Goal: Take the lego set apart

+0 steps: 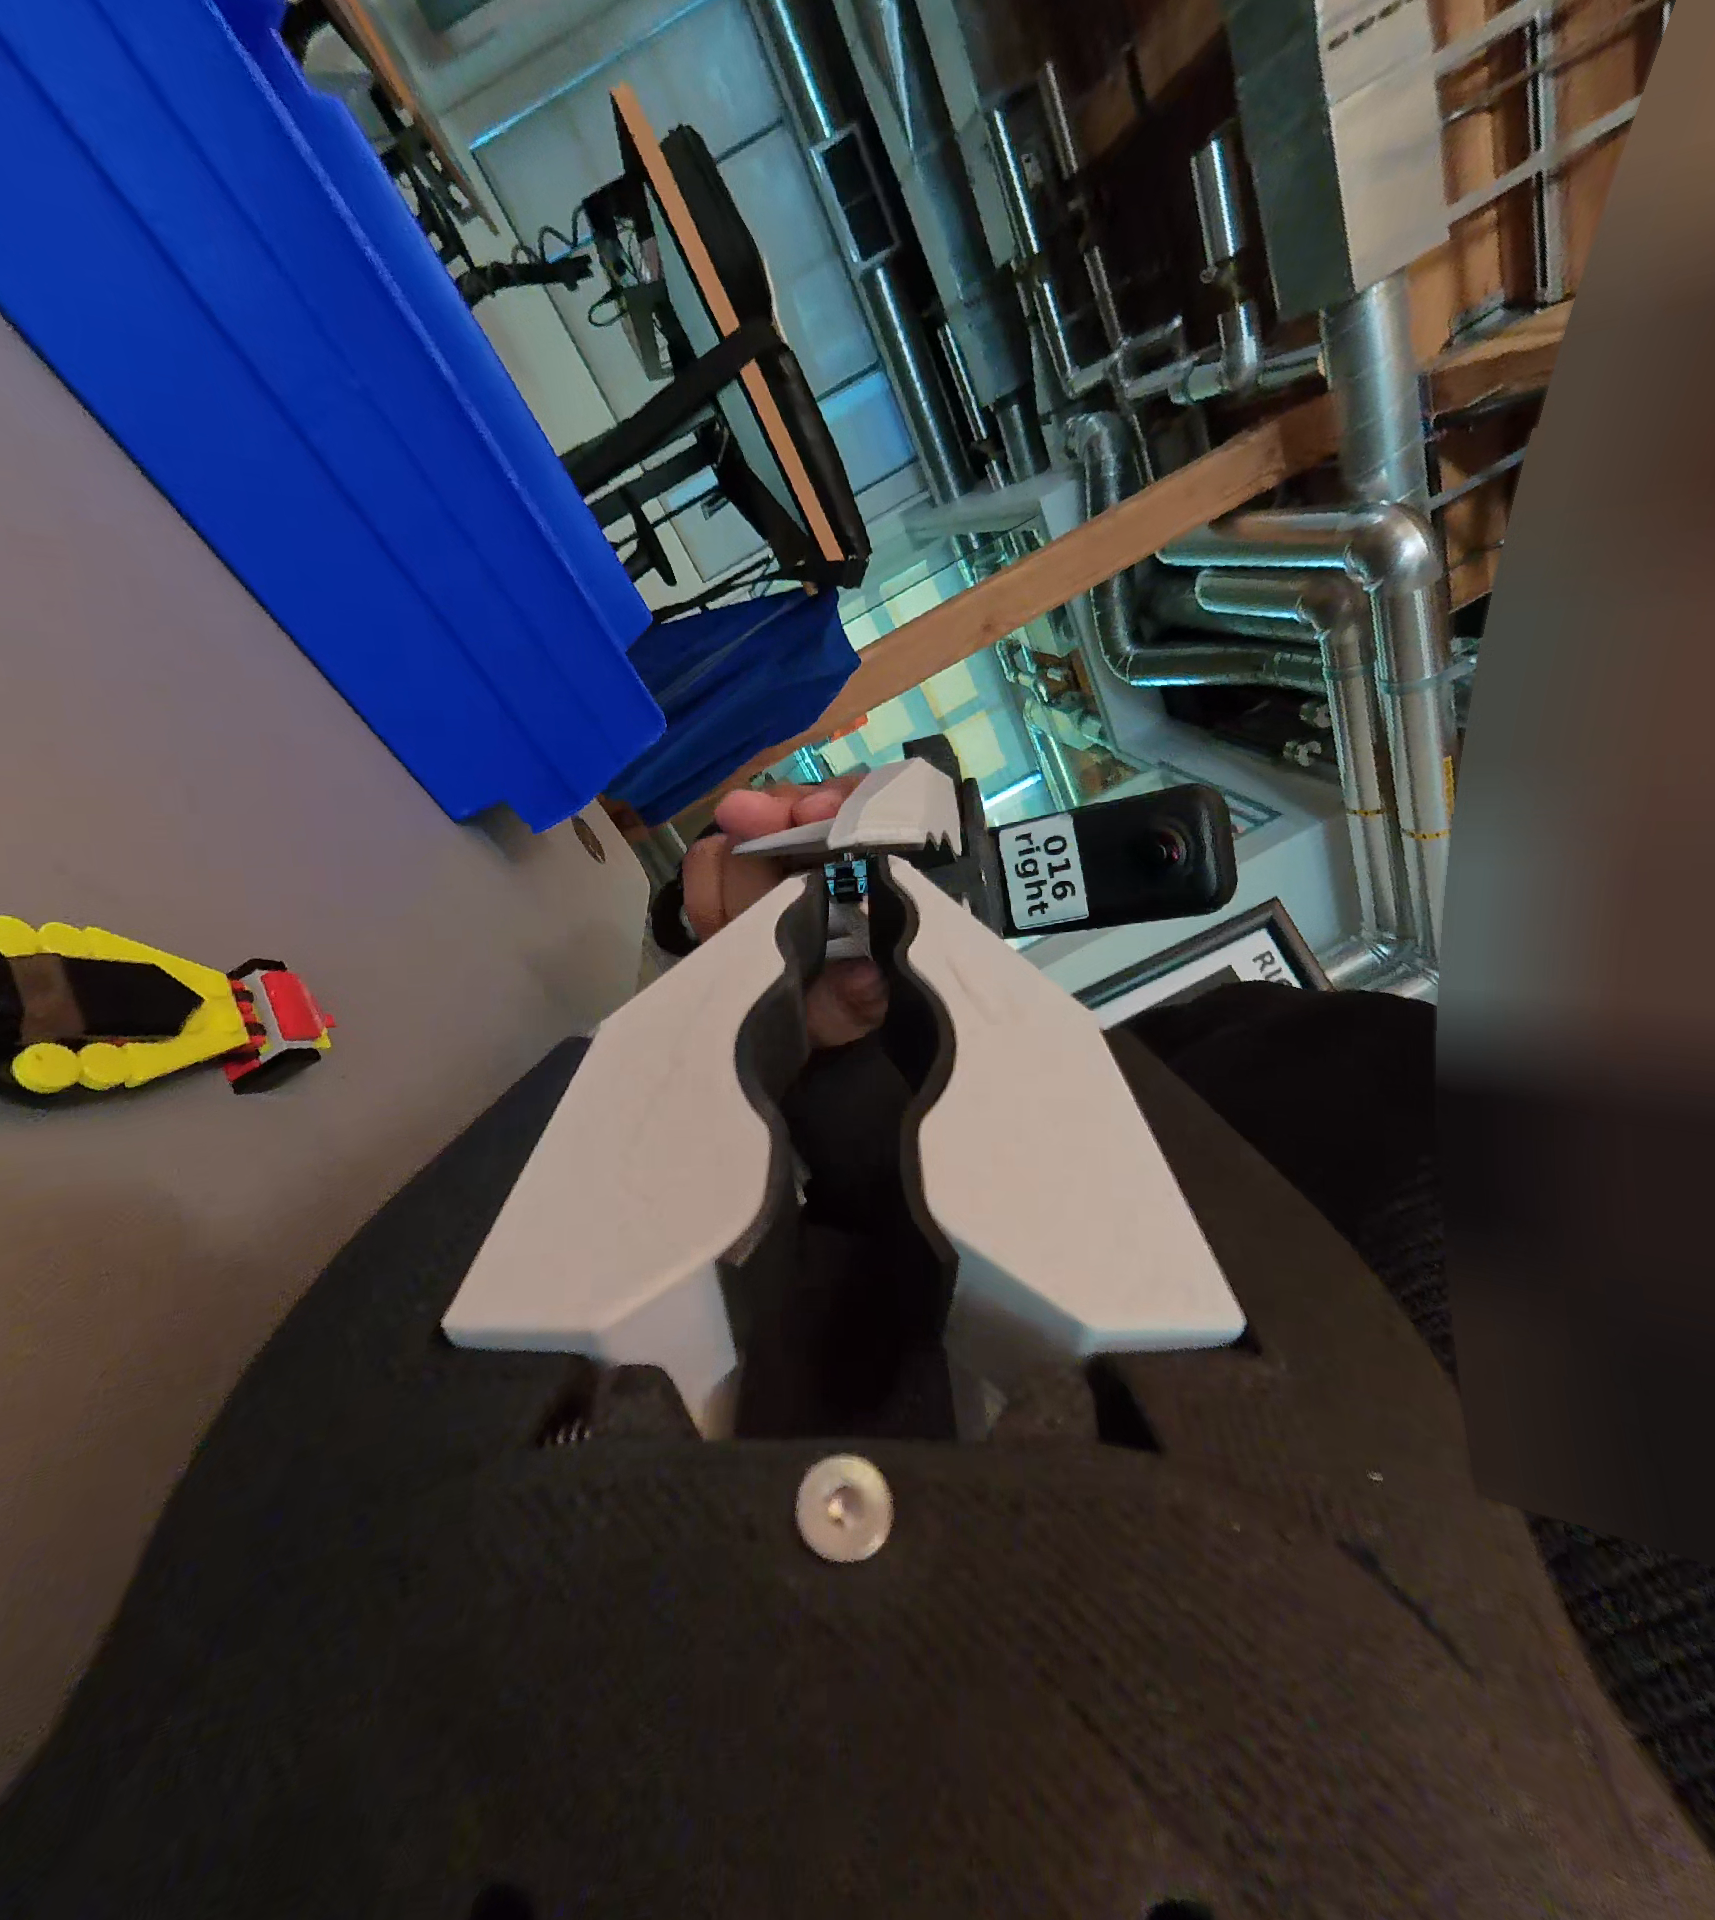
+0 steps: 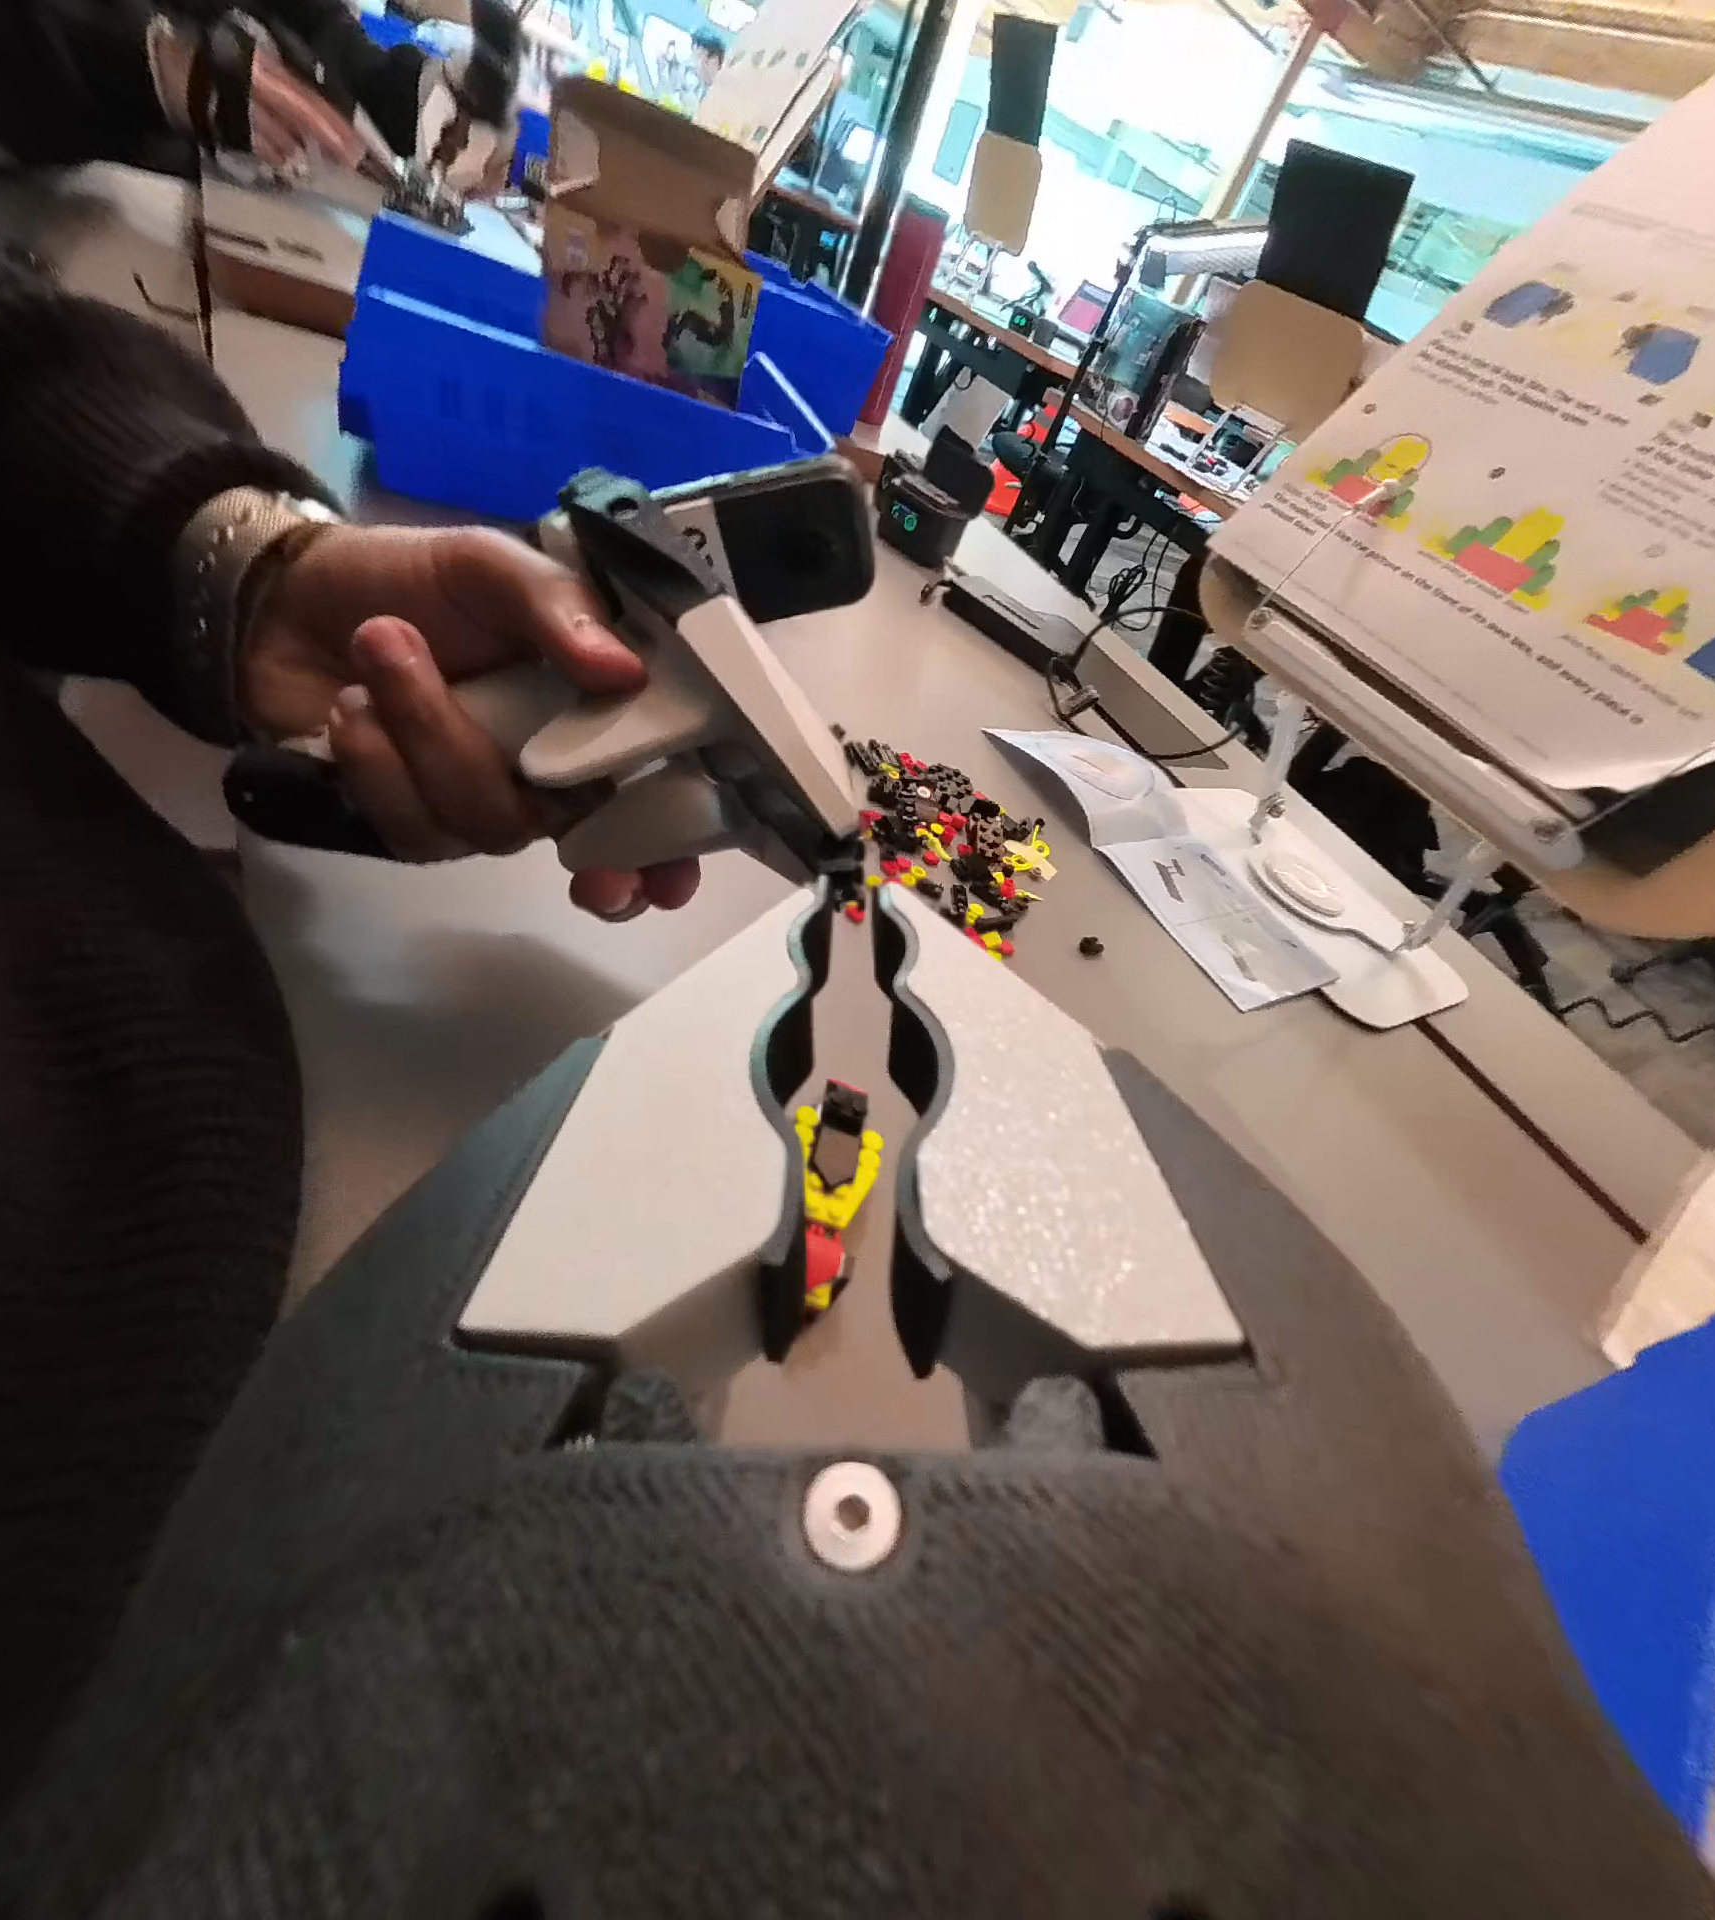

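While both grippers pinch small black piece (image 2: 845, 864), only right wrist view shows loose brick pile (image 2: 946, 831).

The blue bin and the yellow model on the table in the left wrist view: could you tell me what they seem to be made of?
The blue bin looks like moulded plastic with a smooth, slightly glossy finish: uniform colour, stepped ridges, soft highlights. The yellow model appears to be hard glossy plastic bricks in yellow, black and red, with round studs along its edges. The table under them looks matte grey, probably laminate, though that is uncertain.
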Tool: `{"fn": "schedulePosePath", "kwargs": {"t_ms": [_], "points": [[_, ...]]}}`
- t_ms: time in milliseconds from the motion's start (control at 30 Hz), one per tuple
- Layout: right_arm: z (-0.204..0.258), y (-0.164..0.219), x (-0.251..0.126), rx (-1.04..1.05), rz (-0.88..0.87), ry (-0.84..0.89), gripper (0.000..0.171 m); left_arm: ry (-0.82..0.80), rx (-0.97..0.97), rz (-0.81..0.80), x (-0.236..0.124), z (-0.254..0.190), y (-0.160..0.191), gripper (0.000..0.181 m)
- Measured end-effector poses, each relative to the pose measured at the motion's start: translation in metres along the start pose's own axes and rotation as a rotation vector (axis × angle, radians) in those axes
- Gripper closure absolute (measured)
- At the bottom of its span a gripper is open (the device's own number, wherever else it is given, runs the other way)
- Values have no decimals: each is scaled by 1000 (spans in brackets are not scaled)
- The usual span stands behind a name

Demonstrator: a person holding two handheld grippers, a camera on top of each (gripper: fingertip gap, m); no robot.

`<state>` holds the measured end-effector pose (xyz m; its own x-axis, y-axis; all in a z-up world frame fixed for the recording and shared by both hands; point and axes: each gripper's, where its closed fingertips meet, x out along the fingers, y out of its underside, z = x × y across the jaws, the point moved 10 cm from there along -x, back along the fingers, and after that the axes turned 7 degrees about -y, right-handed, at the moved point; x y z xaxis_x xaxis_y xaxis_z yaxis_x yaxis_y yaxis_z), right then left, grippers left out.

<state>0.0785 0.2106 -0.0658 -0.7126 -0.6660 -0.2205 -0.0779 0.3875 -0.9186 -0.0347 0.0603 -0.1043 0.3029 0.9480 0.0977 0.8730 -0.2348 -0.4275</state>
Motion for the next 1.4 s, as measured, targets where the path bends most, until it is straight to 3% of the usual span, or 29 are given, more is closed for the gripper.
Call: {"fn": "schedulePosePath", "kwargs": {"t_ms": [100, 300, 567, 633, 767, 1033, 1400], "points": [[3, 1, -1, -47, 22, -12, 167, 10, -5, 42, 1, 2, 1, 174], [-2, 1, -4, 72, 3, -87, 167, 23, 22, 100, 1, 1, 1, 173], [-3, -2, -4, 125, -1, -55, 167, 36, 9, 42, 2, 0, 1, 172], [-2, -4, -4, 87, 9, -34, 167, 66, -19, 34, 3, 0, 5, 162], [3, -6, -2, 51, 17, -44, 167, 67, -31, 21, 4, 0, 7, 173], [7, -12, -3, -11, 21, 11, 167, 69, -12, 47, 4, -6, 5, 172], [6, -14, -2, 93, 20, 40, 167, 39, 66, 48, 3, -10, 4, 170]]}}
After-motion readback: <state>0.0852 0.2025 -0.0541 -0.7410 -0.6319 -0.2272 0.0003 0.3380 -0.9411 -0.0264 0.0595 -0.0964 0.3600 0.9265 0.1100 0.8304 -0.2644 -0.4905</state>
